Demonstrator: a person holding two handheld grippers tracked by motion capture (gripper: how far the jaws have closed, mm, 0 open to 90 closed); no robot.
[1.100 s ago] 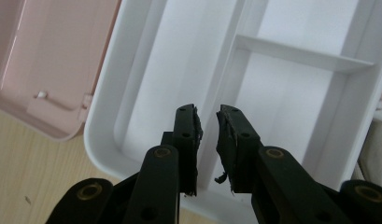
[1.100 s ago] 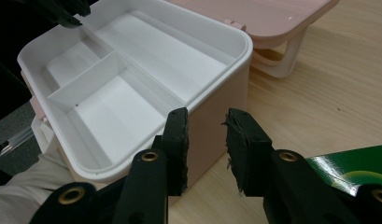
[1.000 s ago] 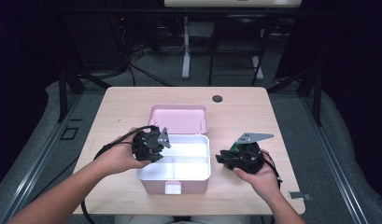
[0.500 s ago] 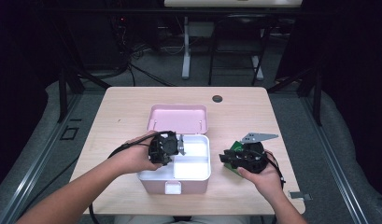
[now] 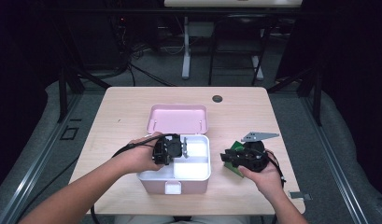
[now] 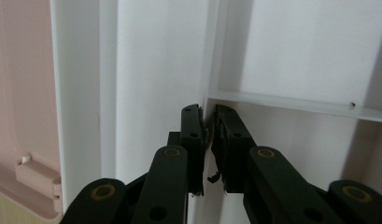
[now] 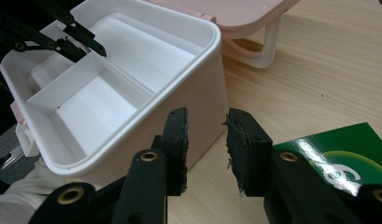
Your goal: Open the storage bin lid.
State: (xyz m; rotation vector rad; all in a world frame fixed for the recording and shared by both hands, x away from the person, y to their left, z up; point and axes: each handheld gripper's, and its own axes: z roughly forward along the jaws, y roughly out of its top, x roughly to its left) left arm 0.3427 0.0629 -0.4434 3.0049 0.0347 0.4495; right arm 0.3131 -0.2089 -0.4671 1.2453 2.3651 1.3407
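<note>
Left gripper (image 6: 206,140) jaws have just been closing and are nearly shut, pinching the white tray (image 6: 291,56) divider wall between pads, likely to lift the tray out of the pink box (image 5: 173,182). Right gripper (image 7: 206,140) jaws part open, empty, just beside box's side; green card (image 7: 347,158) right of them.

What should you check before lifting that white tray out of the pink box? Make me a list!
1. Left gripper jaws have just been closing on the white plastic tray's divider wall, which sits between them: ok.
2. Firm pinch on the wall: cannot tell.
3. Pink plastic box's lid lies open behind, out of the way: ok.
4. Tray compartments look empty, nothing to spill: ok.
5. Right gripper waits beside the box, jaws apart, holding nothing: ok.
6. Green glossy packet lies on the wooden table, clear of the box: ok.
</note>
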